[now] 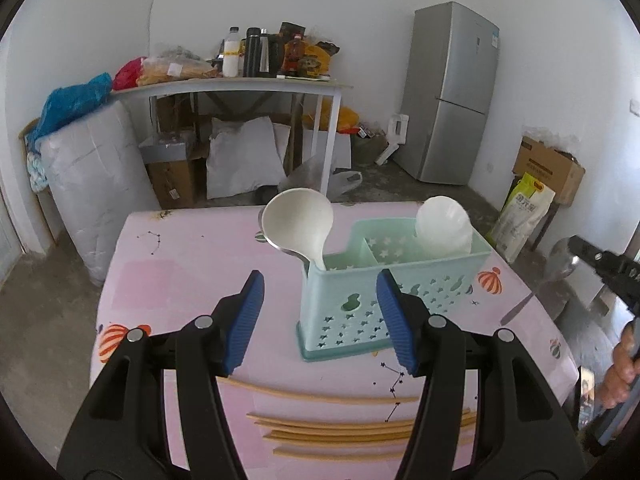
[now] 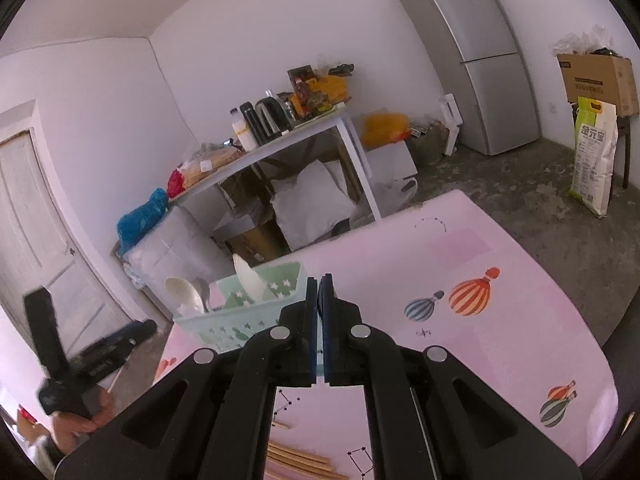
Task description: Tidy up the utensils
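A teal caddy [image 1: 420,296] [image 2: 224,320] stands on the pink table [image 1: 180,260]. Its left compartment holds a white ladle [image 1: 298,216] and a metal spoon's bowl behind it. In the right compartment leans a second white spoon [image 1: 442,226]. Several wooden chopsticks [image 1: 332,428] [image 2: 296,460] lie on the near side. My left gripper [image 1: 320,320] [image 2: 92,312] hovers just short of the caddy, open, nothing between its pads. Off the table's right edge, my right gripper [image 1: 574,240] [image 2: 319,284] is shut on a metal spoon [image 1: 560,264] whose handle hangs down-left.
Past the table's far edge are a white side table [image 1: 240,84] with bottles and bags, sacks under it, and a grey fridge [image 1: 452,92]. A cardboard box [image 1: 548,168] and a rice bag [image 1: 520,216] stand at the right. A door [image 2: 36,220] is at the left.
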`<state>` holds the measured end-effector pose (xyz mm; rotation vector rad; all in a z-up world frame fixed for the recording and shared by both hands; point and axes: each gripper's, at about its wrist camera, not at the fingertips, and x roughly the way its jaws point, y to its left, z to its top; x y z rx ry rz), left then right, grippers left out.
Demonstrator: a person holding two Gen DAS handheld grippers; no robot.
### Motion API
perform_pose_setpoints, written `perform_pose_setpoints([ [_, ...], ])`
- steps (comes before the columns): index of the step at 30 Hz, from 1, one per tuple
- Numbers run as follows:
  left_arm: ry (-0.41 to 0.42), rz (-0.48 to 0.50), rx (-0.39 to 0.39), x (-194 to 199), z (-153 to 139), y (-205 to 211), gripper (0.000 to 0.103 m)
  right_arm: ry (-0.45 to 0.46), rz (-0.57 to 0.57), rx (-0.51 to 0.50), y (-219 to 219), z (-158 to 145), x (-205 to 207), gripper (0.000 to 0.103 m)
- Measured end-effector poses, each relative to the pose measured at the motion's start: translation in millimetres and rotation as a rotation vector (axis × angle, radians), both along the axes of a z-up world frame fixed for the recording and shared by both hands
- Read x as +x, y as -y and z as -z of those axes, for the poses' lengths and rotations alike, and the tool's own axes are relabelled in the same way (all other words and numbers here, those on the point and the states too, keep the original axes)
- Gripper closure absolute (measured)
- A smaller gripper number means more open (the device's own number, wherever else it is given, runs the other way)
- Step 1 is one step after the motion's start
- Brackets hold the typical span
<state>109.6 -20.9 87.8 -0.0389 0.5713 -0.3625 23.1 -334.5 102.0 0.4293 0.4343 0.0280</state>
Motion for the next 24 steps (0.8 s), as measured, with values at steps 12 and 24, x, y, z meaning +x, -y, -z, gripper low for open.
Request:
perform_pose_setpoints([
  [12, -0.020, 0.030, -0.050, 14, 13, 4, 0.045, 0.122, -0.116, 0.071, 11, -72, 2, 0.101],
  [24, -0.038, 0.021, -0.035, 21, 18, 3, 0.042, 0.192, -0.329, 0.150, -13, -115, 35, 0.101],
])
